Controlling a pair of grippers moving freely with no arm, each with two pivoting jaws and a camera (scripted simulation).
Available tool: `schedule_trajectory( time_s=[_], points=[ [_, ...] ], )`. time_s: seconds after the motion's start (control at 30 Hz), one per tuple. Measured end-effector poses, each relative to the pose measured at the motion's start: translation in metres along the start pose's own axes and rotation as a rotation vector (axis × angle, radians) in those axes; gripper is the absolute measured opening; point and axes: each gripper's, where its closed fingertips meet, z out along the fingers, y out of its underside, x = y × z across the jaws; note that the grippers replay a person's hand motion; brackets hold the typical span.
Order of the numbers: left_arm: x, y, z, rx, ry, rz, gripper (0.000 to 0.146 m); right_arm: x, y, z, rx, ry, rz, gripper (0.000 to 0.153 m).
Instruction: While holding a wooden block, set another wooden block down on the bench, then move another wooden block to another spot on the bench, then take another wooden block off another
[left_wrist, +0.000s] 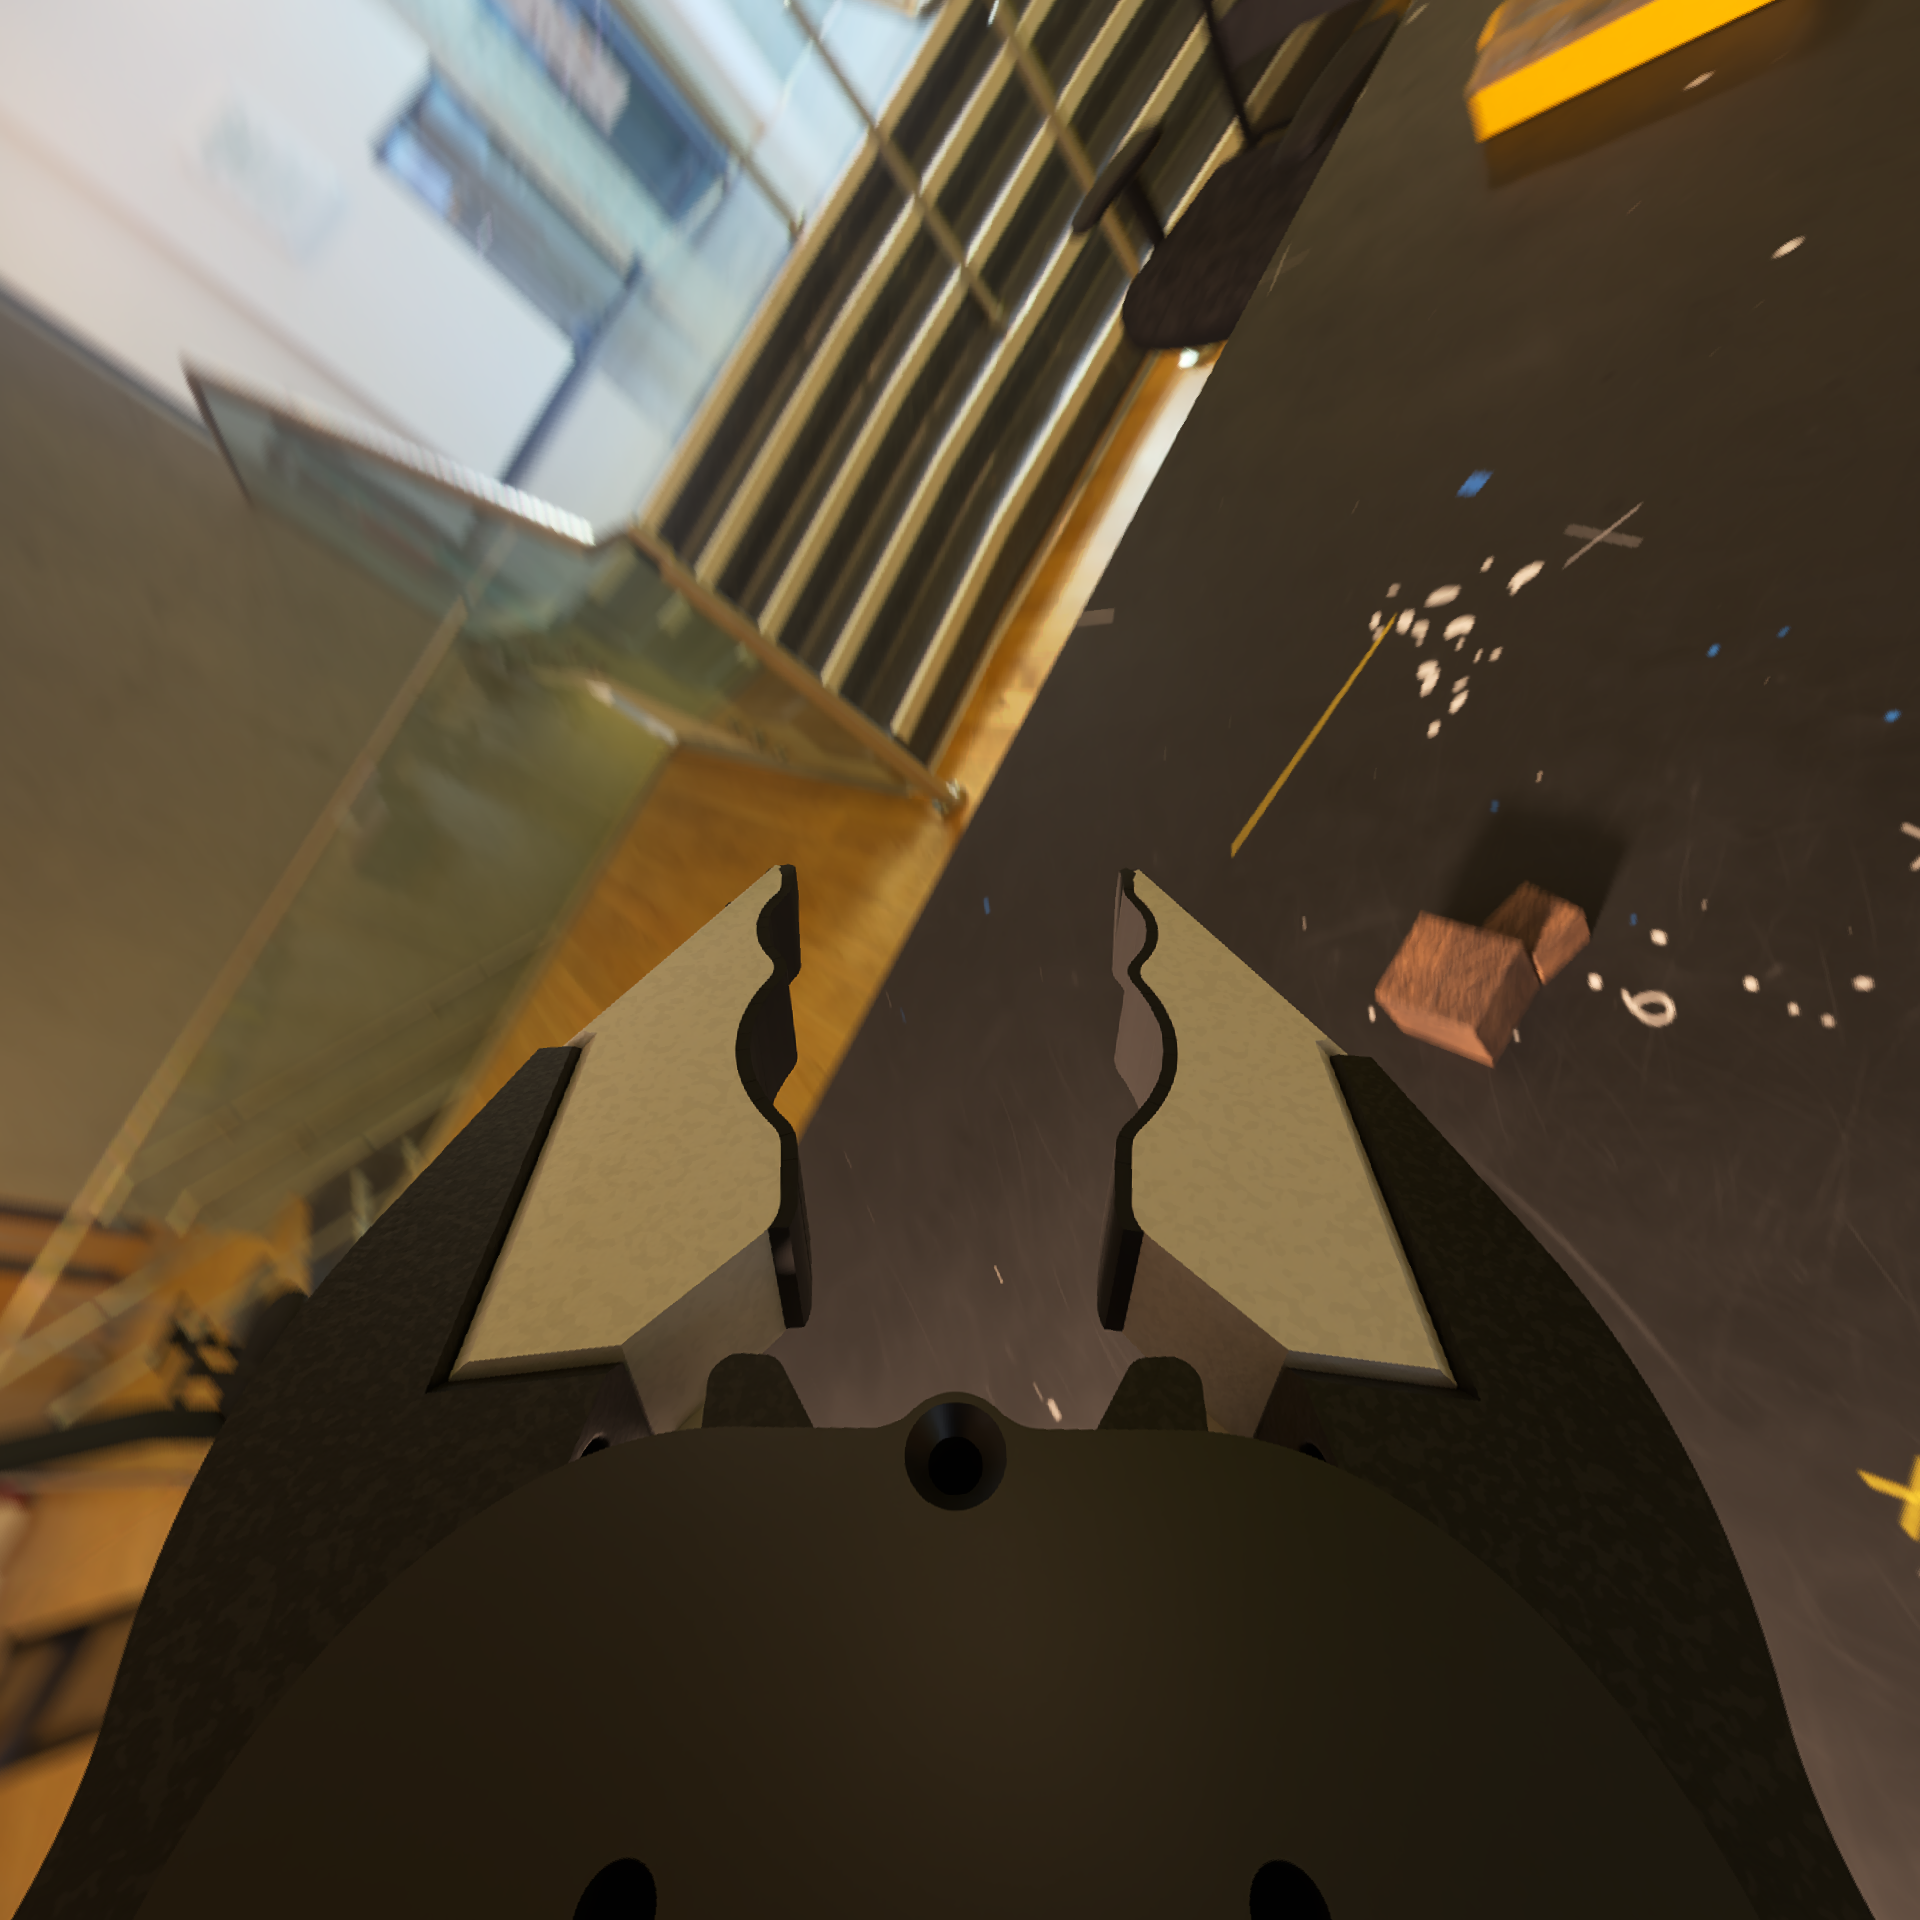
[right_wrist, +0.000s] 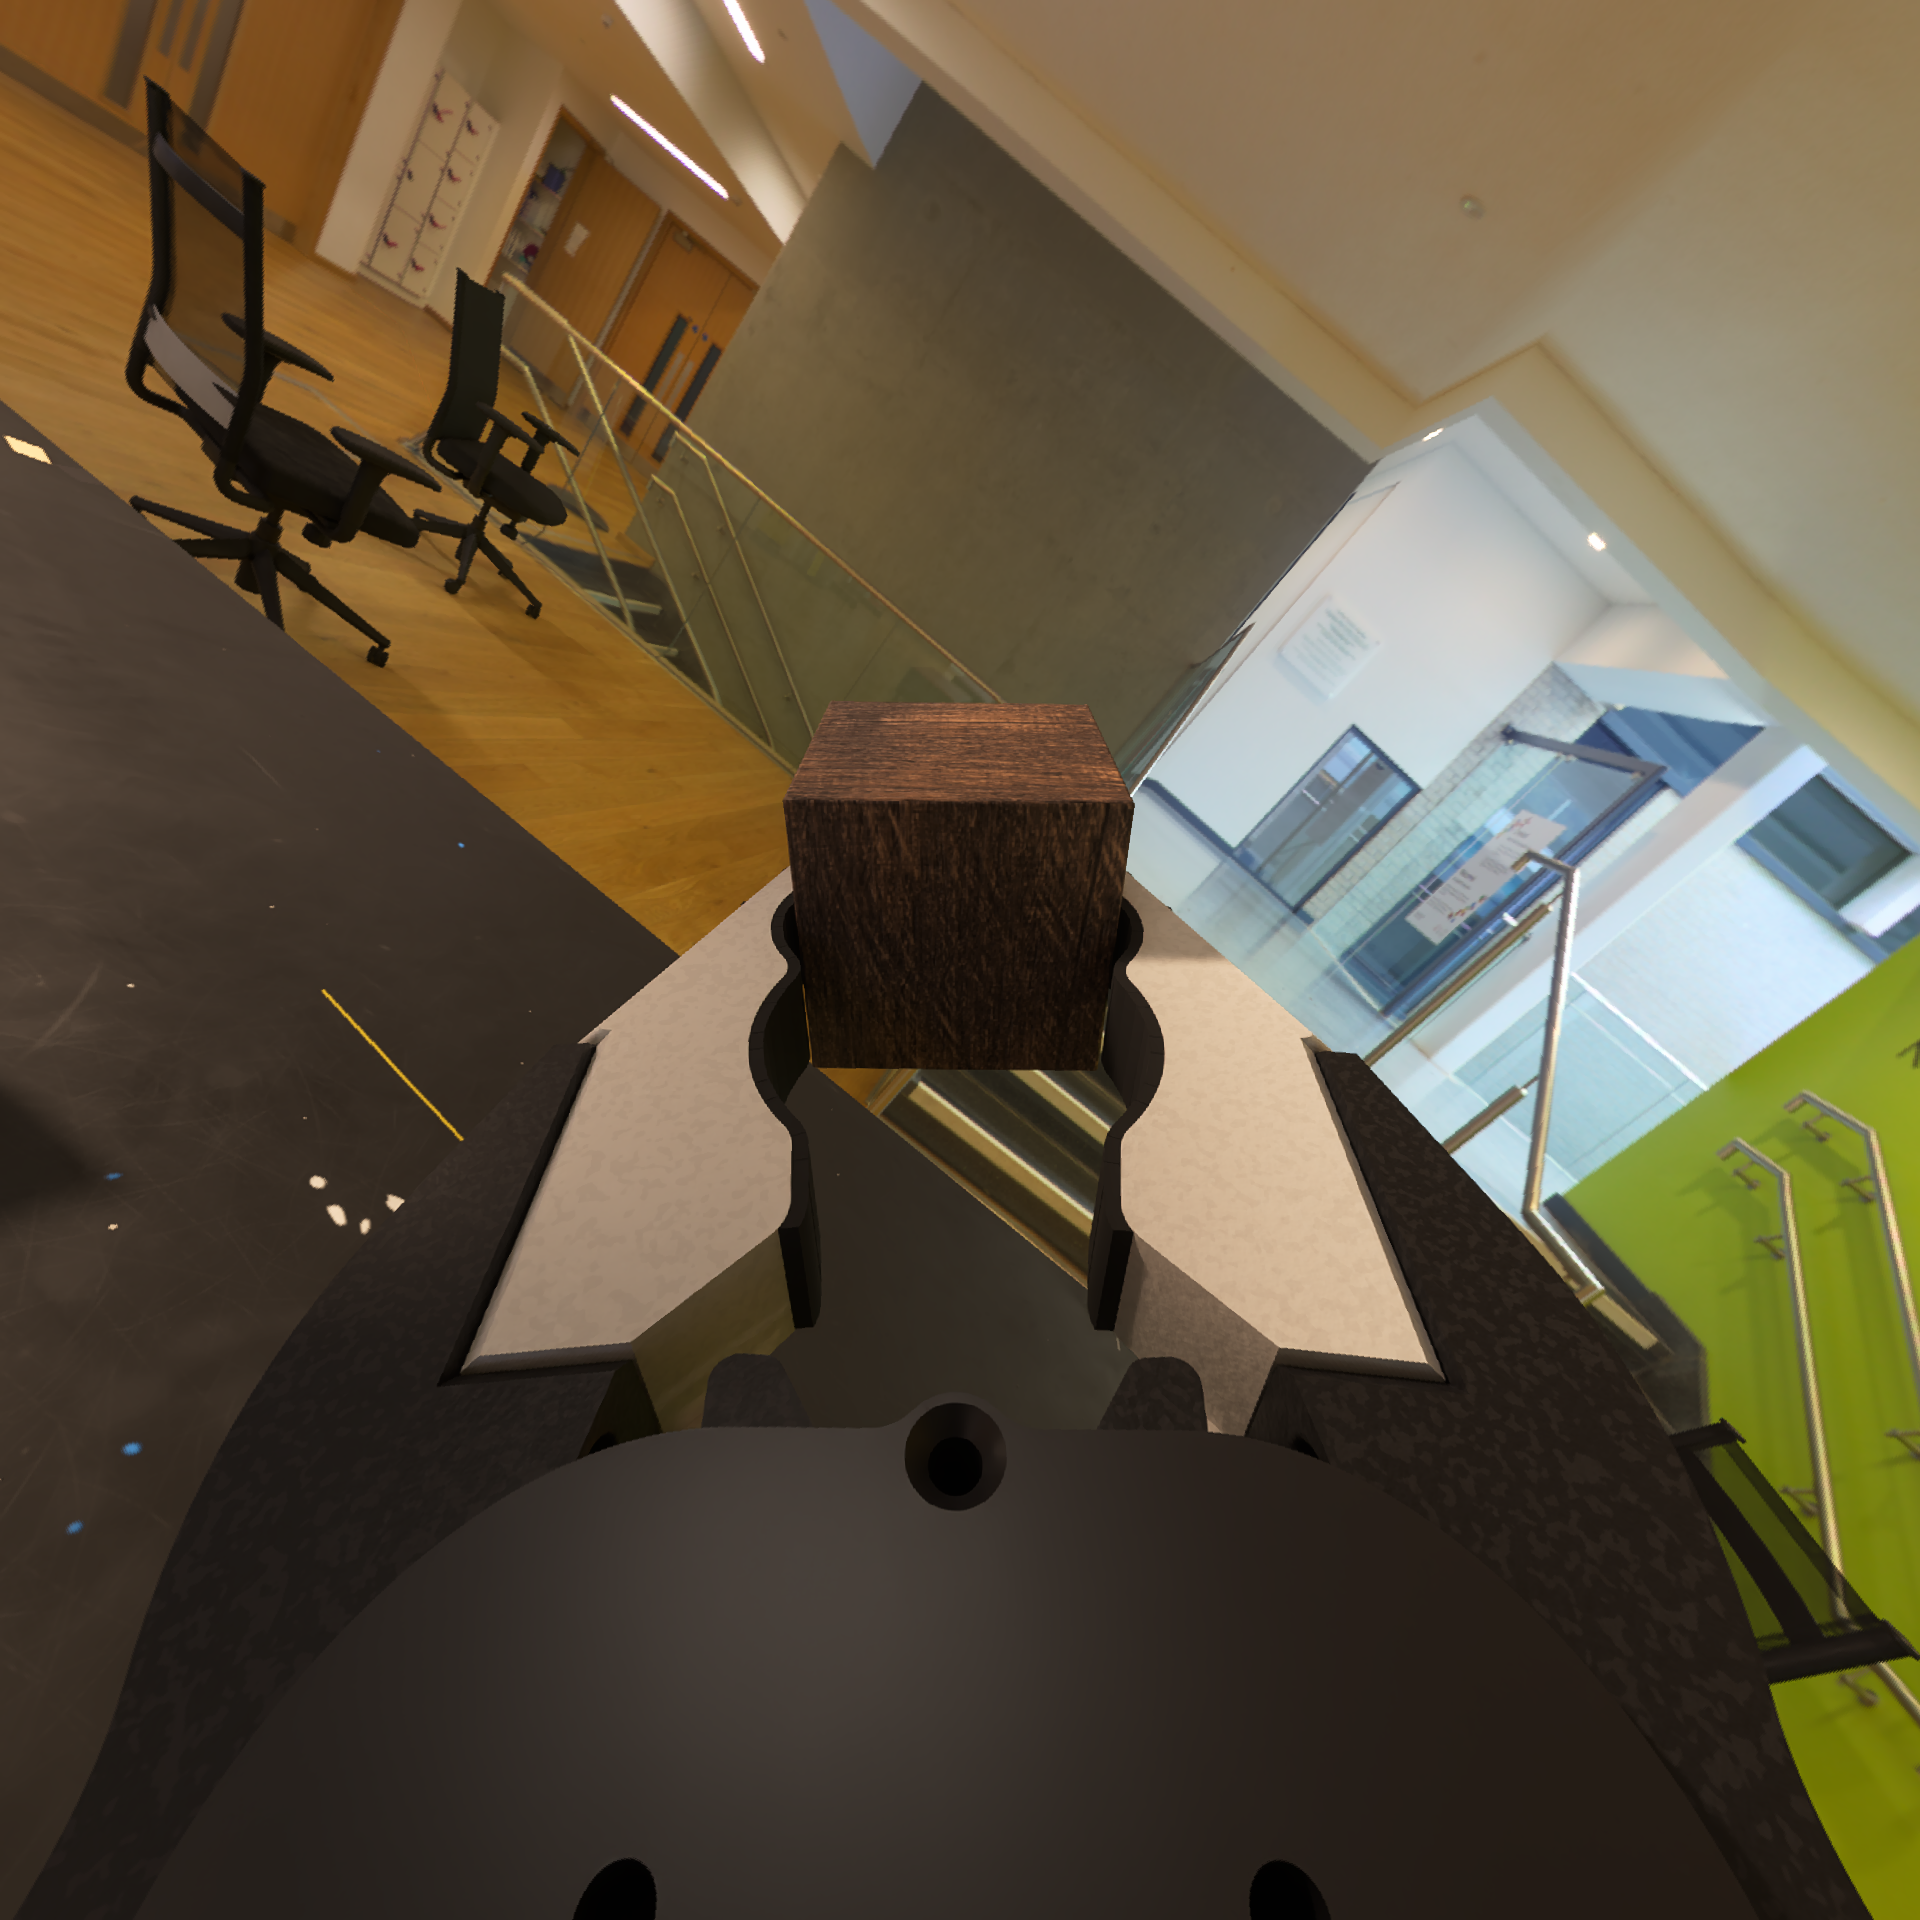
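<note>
Dark speckled bench (left_wrist: 1558, 1195); beyond, wooden floor (right_wrist: 582, 717)

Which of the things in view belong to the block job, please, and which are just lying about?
Job:
- dark brown wooden cube, in the right claw
- two light brown wooden blocks, touching, on the dark bench
- left claw, open

Lying about:
- flat yellow slab
- black office chairs

Both cameras are sitting just behind their own tools, looking forward along the fingers and rolled steeply sideways. The left wrist view is facing down over the dark, paint-flecked tabletop (left_wrist: 1558, 1195), filling its right side. The right wrist view is facing outward into the room, catching that tabletop (right_wrist: 187, 935) at lower left; both are sharing its thin yellow line (left_wrist: 1311, 736) (right_wrist: 393, 1064).
</note>
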Motion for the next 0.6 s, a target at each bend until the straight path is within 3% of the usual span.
schedule_trajectory(
  time_s=[0.07,0.17,0.3,0.4,0.6],
  points=[
    [-0.004,0.054,-0.006,-0.116,0.030,-0.130,0.062,-0.003,0.002,0.003,-0.006,-0.010,0.001,0.055],
    [0.021,0.151,0.000,-0.420,0.168,-0.259,0.073,-0.009,0.005,0.009,-0.026,-0.026,-0.007,0.055],
    [0.068,0.250,0.012,-0.679,0.302,-0.351,0.055,-0.018,0.007,0.019,-0.043,-0.049,-0.013,0.055],
    [0.088,0.283,0.025,-0.731,0.354,-0.431,0.055,-0.028,0.012,0.027,-0.068,-0.076,-0.022,0.055],
    [0.106,0.305,0.042,-0.758,0.424,-0.482,0.050,-0.039,0.025,0.040,-0.121,-0.110,-0.048,0.055]
  ],
)
